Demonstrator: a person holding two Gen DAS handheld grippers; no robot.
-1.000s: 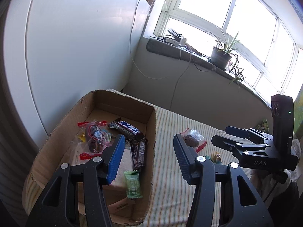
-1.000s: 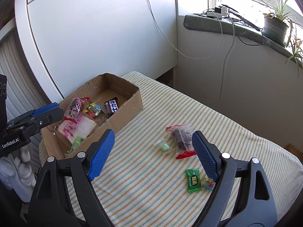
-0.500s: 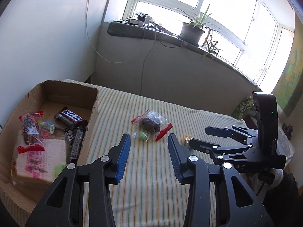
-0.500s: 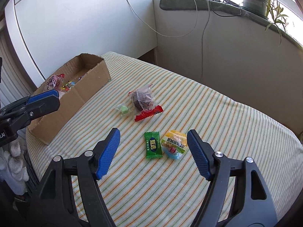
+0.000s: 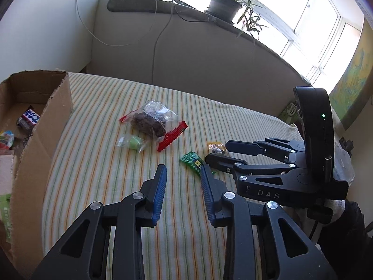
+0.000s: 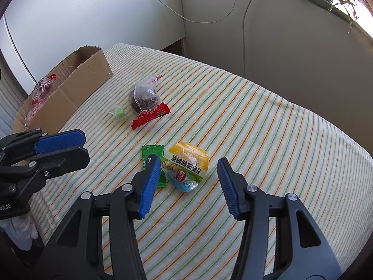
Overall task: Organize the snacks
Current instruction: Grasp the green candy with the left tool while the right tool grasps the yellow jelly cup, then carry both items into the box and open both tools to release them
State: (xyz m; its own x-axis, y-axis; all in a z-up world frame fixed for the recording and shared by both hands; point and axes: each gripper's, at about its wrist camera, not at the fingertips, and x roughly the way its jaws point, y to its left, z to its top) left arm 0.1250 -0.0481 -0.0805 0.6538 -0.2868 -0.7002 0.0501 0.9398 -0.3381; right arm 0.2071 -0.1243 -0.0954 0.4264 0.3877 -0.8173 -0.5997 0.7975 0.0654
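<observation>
Between our right tongs [image 6: 188, 170], spread wide above the striped bed [image 6: 268, 126], lies the domed yellow-and-blue plastic snack pack [image 6: 186, 165], probably light, slick and crushable, best pinched across its flanks; left tongs [image 5: 183, 175] gape empty.

Sunlit windows [image 5: 303, 11] at one o'clock, potted plant [image 5: 223, 4] on the sill, white wall [image 6: 93, 11] at eleven o'clock, striped bedcover [image 6: 256, 116] below.

Home room: potted plant [image 5: 224, 5] on windowsill [image 5: 163, 7] (cables trailing), striped cloth [image 6: 256, 121] over table.
</observation>
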